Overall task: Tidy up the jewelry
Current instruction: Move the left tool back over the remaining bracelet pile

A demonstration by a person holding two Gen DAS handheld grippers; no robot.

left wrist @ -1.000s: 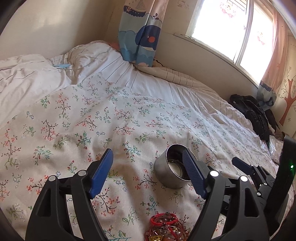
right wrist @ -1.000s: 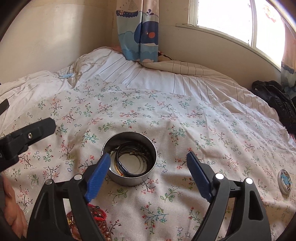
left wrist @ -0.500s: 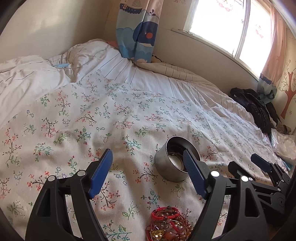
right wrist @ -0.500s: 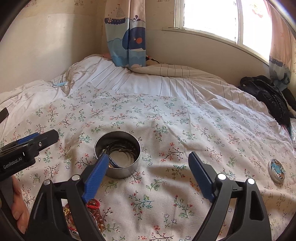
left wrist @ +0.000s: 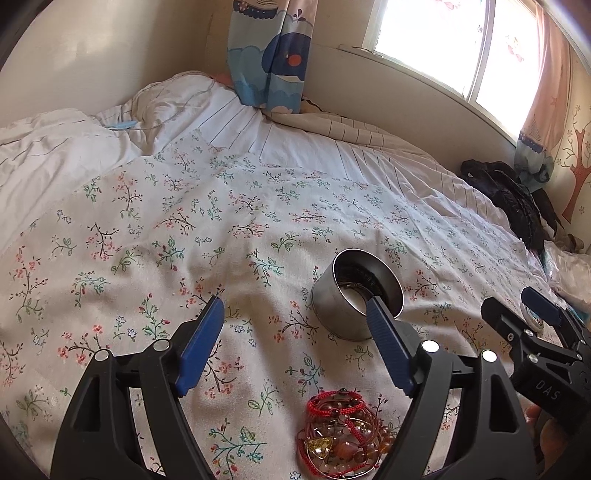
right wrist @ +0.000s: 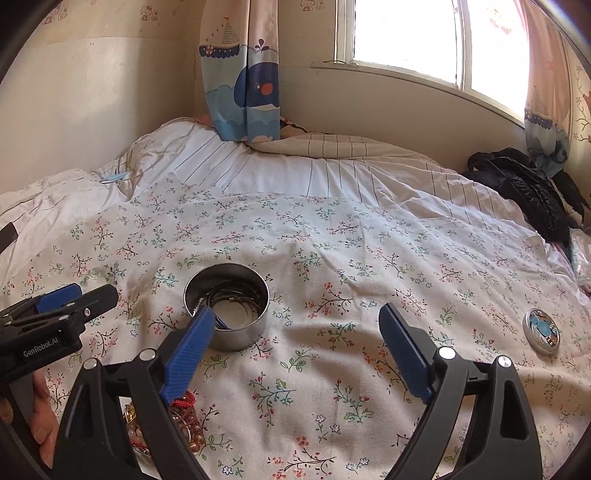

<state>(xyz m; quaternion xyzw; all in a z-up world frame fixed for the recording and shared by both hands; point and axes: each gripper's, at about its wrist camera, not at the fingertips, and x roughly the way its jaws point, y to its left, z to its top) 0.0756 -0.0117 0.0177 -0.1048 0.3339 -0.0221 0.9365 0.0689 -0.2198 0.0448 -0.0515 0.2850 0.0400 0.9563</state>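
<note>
Both the left tongs (left wrist: 293,321) and the right tongs (right wrist: 295,332) stand wide with nothing between them, the right having just been opening. The round metal tin (right wrist: 226,312), with dark bangles inside, sits left of centre on the floral bedspread (right wrist: 332,240). The pile of red beaded bracelets (left wrist: 341,432) lies at the lower edge, near the tin.

A bedroom in a home was shown, most likely a child's. Most of both views was filled by a bed (right wrist: 332,206) covered with a flower-printed sheet (left wrist: 184,236) and a rumpled white striped duvet (right wrist: 295,170). A curtain printed with a whale and sailing boats (right wrist: 243,81) was hung beside a bright window (right wrist: 406,33). Cartoon-patterned wallpaper (right wrist: 147,14) and a painted tree on the wall (left wrist: 578,173) were seen, and dark clothing (right wrist: 528,192) was left against the wall.
</note>
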